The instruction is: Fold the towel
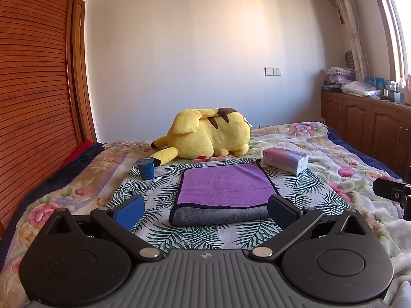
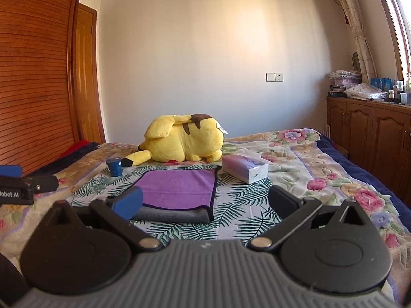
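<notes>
A purple towel (image 1: 221, 187) with a dark border and a grey underside lies folded on the leaf-print cloth (image 1: 143, 192) on the bed. It also shows in the right wrist view (image 2: 177, 187). My left gripper (image 1: 205, 210) is open and empty, just in front of the towel's near grey edge, fingers either side of it. My right gripper (image 2: 205, 202) is open and empty, near the towel's front right corner. The left gripper's side shows at the left edge of the right wrist view (image 2: 20, 184); part of the right gripper shows at the right edge of the left wrist view (image 1: 393, 192).
A yellow plush toy (image 1: 208, 136) lies behind the towel. A blue cylinder (image 1: 145, 168) stands at the towel's far left. A tissue pack (image 1: 285, 160) lies at the far right. A wooden wardrobe (image 1: 36, 89) is at left, cabinets (image 1: 364, 125) at right.
</notes>
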### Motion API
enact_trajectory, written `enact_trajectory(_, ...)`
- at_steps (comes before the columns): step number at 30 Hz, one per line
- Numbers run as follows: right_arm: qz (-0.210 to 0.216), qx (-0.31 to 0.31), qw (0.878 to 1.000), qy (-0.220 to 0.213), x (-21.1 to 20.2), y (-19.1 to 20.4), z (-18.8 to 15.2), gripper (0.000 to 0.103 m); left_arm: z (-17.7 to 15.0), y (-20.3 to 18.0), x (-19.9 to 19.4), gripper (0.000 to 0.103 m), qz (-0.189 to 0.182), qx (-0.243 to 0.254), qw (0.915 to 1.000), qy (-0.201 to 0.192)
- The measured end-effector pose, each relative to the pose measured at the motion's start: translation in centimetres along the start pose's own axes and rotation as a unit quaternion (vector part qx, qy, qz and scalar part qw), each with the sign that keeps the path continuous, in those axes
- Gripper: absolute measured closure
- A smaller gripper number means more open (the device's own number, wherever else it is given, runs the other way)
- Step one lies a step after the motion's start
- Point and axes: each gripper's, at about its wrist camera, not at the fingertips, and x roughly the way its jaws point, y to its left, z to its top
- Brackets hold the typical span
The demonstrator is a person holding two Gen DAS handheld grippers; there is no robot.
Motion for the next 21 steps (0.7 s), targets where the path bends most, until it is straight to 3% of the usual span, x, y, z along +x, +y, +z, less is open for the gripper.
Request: enact_trajectory(21, 0.000, 0.002, 1.000, 0.000, 0.03, -0.13, 0.07, 0.000, -0.30, -0.19, 0.00, 0.016, 0.001, 0.003, 1.0000, 0.001)
